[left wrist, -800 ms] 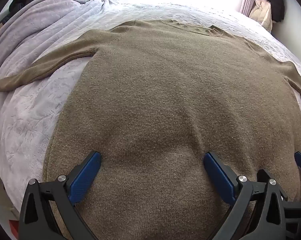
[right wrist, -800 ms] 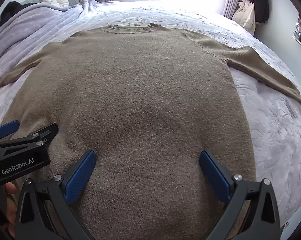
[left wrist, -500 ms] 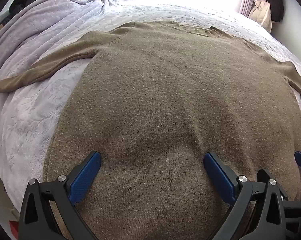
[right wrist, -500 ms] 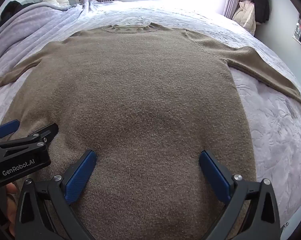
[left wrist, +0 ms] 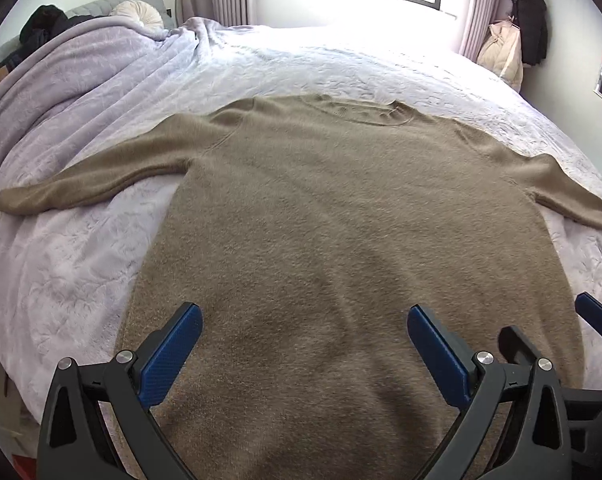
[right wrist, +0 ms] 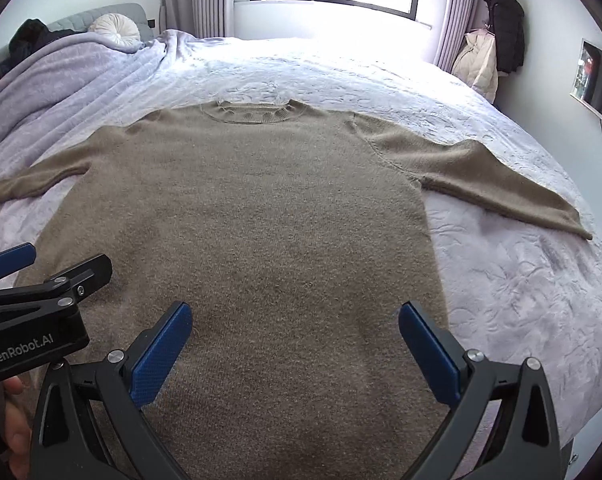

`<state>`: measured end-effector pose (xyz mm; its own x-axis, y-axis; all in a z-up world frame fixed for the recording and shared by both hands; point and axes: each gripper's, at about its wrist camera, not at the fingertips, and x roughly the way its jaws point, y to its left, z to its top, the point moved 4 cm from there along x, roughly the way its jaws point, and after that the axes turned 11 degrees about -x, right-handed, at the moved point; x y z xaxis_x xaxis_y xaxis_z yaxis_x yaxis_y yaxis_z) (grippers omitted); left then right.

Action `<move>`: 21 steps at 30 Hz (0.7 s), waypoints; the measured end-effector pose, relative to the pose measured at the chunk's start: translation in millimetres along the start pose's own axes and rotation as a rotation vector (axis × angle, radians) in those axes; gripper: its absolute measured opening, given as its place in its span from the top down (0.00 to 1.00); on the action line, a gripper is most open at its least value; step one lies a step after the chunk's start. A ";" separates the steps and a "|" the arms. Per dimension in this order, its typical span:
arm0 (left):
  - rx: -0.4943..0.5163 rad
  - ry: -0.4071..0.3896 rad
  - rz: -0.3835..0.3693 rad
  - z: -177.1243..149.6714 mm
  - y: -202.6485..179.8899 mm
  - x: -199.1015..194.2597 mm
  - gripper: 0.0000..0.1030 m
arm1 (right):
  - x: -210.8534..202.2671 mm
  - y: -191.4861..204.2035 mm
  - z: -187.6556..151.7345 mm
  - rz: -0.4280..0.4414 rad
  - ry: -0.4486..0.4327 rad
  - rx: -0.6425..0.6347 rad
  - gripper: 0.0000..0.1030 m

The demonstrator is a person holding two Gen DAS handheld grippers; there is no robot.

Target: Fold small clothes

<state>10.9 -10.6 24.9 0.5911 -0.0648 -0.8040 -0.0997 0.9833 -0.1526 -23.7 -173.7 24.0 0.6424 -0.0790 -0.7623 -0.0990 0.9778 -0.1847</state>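
A brown knit sweater [left wrist: 341, 232] lies flat on the bed, collar far, both sleeves spread out to the sides; it also shows in the right wrist view [right wrist: 253, 220]. My left gripper [left wrist: 305, 320] is open and empty above the sweater's lower left part near the hem. My right gripper [right wrist: 295, 316] is open and empty above the lower right part. The left gripper's body shows at the left of the right wrist view [right wrist: 41, 304]. The hem is hidden below the grippers.
The bed has a pale lilac quilt [left wrist: 81, 264]. A bunched blanket [left wrist: 61, 92] and a round cushion [left wrist: 137, 14] lie at the far left. Coats [right wrist: 505, 28] hang by the window at the far right. The bed's edge runs along the right [right wrist: 581, 344].
Both grippers have lifted and pulled back, so the sweater looks smaller and more of the room shows. Both stay open. The sweater has not moved.
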 end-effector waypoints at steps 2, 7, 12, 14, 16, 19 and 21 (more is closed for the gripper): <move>0.018 0.008 0.014 -1.6 -3.9 -0.4 0.00 | -1.2 0.4 -0.8 0.005 0.002 0.000 0.00; 0.048 0.000 0.038 -3.5 -6.3 1.6 0.00 | -1.2 2.8 -1.0 0.008 0.005 -0.009 0.00; 0.031 -0.011 0.023 -2.8 -4.1 -0.3 0.00 | -1.6 1.1 -0.8 0.009 0.005 -0.006 0.00; 0.031 -0.020 0.019 -1.4 -5.2 -3.3 0.00 | -2.7 0.3 0.4 0.006 0.004 -0.006 0.00; 0.024 -0.025 0.003 1.0 -6.6 -8.0 0.00 | -6.2 -2.1 2.1 0.001 -0.002 -0.005 0.00; 0.008 -0.016 -0.041 4.4 -11.7 -14.2 0.00 | -13.4 -9.5 7.7 0.004 -0.021 -0.003 0.00; 0.018 -0.007 -0.059 8.0 -20.1 -14.3 0.00 | -16.4 -16.9 12.1 0.004 -0.035 -0.003 0.00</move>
<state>10.9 -28.0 44.0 0.6011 -0.1221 -0.7898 -0.0498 0.9806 -0.1895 -23.3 -186.6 47.2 0.6683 -0.0686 -0.7407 -0.1035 0.9775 -0.1838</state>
